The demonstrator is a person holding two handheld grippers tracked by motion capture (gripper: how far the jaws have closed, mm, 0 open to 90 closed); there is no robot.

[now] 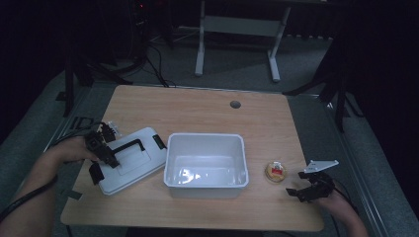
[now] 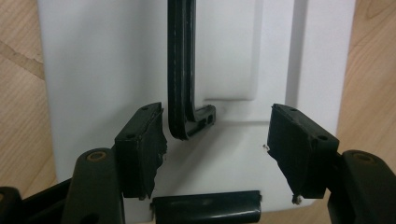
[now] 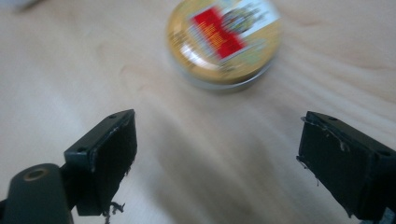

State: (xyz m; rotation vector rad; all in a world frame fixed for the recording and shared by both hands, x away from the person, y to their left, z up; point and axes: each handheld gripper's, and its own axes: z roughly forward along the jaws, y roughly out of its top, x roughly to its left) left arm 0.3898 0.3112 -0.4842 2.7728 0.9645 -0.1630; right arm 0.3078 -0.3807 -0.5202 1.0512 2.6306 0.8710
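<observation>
Golden round tin [image 3: 223, 39] just beyond the open right claw [image 3: 217, 158].

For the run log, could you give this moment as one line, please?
left gripper: open over lid handle | right gripper: open, short of tin | bin: empty

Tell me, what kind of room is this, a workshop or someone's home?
Probably a lab or recording studio, not a home: a lone wooden table on grey carpet, dark stands and cables around it, and a person working handheld grippers over a white bin and its lid.
</observation>
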